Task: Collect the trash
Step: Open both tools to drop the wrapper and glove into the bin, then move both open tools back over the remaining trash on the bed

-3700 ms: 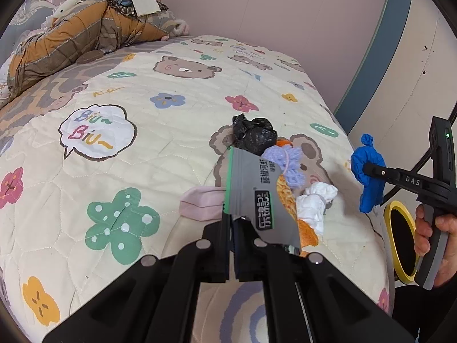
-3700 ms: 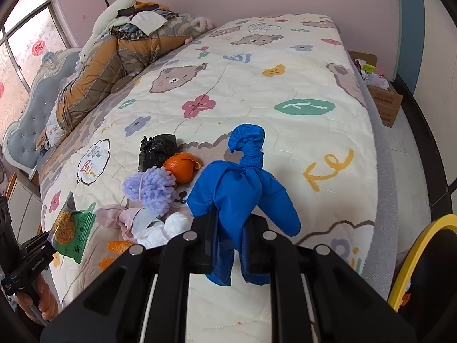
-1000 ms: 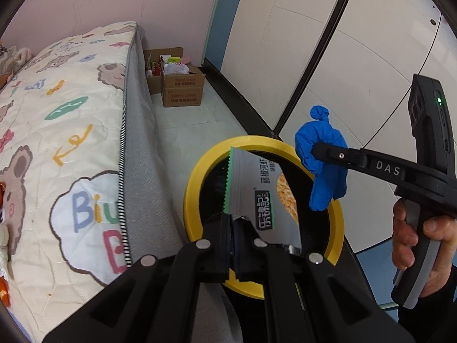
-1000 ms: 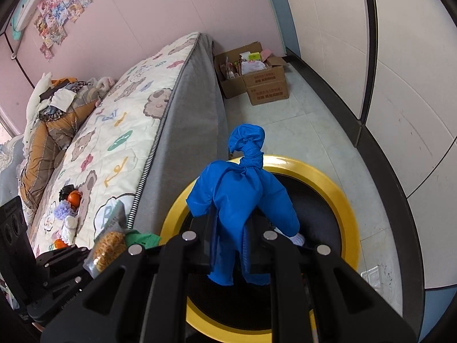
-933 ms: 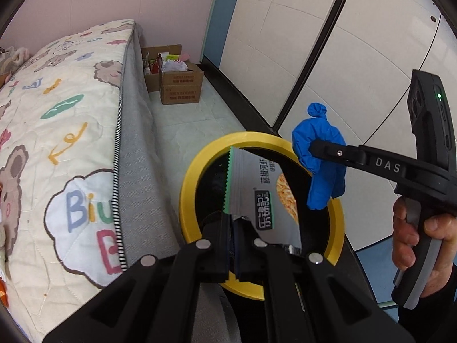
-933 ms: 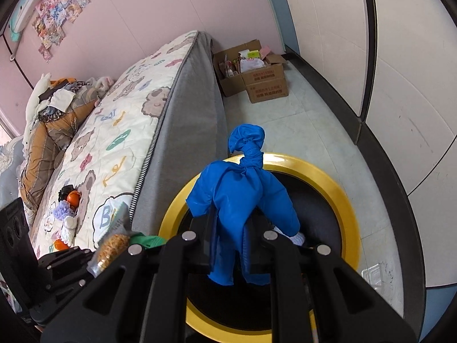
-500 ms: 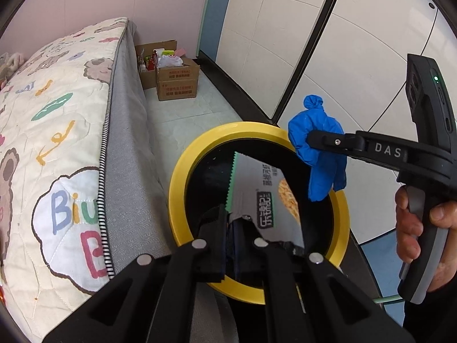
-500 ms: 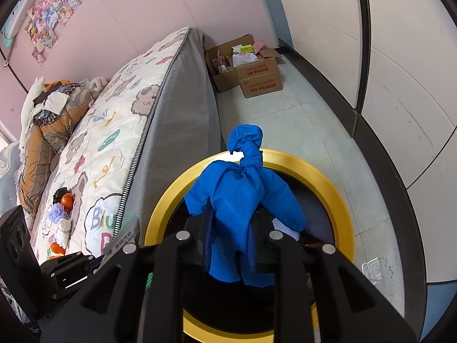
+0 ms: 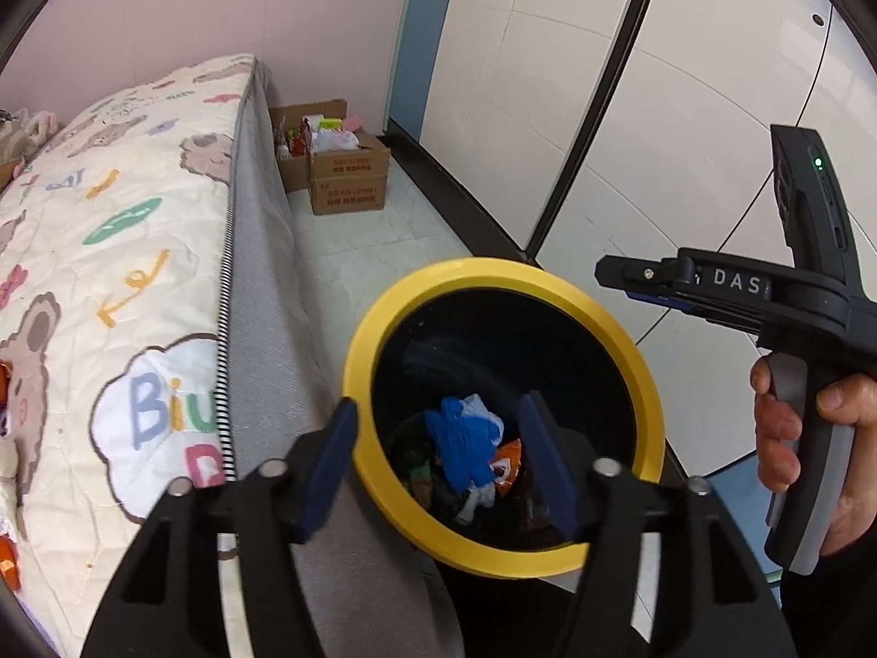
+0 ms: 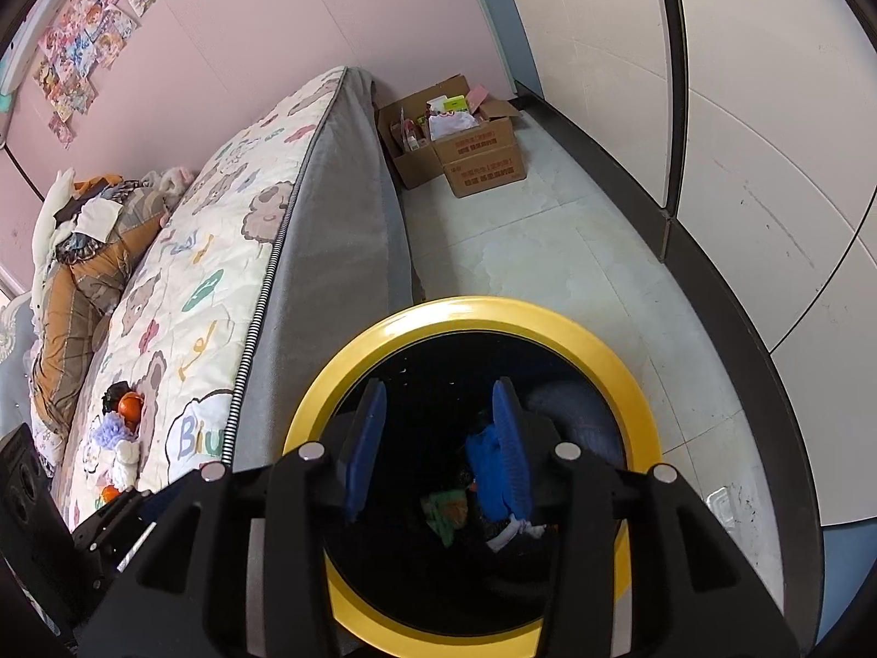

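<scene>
Both the left gripper (image 9: 438, 458) and right gripper (image 10: 438, 455) are opening, fingers empty, their snack packet and blue glove (image 9: 463, 452) now dropped inside the yellow-rimmed bin (image 9: 493, 274), so more trash on the bed (image 10: 181, 296) awaits.

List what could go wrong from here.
1. More trash lies on the bed; a quick swing back could knock the yellow-rimmed bin, which stands right against the mattress.
2. Both the left gripper and the right gripper hang opening over the bin; they might collide.

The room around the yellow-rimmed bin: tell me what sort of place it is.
Most likely a child's bedroom: a bed with a cartoon bear quilt, anime pictures stuck on the pink wall, and piled bedding at its far end.
</scene>
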`<state>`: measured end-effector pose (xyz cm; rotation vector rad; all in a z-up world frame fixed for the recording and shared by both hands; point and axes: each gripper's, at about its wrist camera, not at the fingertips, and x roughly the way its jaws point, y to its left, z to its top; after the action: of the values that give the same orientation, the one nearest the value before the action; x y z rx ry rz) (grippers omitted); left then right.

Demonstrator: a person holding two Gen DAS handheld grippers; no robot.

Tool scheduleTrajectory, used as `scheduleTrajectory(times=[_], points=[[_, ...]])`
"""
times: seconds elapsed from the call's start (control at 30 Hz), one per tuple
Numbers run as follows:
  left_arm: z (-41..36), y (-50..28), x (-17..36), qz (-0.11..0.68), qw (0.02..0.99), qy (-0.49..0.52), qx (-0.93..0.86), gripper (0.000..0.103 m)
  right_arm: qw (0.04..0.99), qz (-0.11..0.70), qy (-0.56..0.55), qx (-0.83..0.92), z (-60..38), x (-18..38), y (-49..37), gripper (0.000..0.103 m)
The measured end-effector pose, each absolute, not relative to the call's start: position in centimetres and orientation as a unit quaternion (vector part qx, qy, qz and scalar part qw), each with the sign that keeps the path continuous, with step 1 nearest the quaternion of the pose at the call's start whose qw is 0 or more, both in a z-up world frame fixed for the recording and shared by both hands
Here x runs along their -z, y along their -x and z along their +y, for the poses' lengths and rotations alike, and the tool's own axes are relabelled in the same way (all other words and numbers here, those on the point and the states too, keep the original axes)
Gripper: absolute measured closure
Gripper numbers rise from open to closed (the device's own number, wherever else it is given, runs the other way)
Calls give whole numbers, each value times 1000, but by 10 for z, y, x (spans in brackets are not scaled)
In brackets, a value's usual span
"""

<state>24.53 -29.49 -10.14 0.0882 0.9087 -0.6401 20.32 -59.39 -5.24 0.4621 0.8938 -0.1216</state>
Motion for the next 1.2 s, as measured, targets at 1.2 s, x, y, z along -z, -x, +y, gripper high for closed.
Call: scheduleTrajectory(times=[1.2], points=[[-56,-233,72,401,906,32,135,17,891,421,-145,-88,-408,10,-251,25]])
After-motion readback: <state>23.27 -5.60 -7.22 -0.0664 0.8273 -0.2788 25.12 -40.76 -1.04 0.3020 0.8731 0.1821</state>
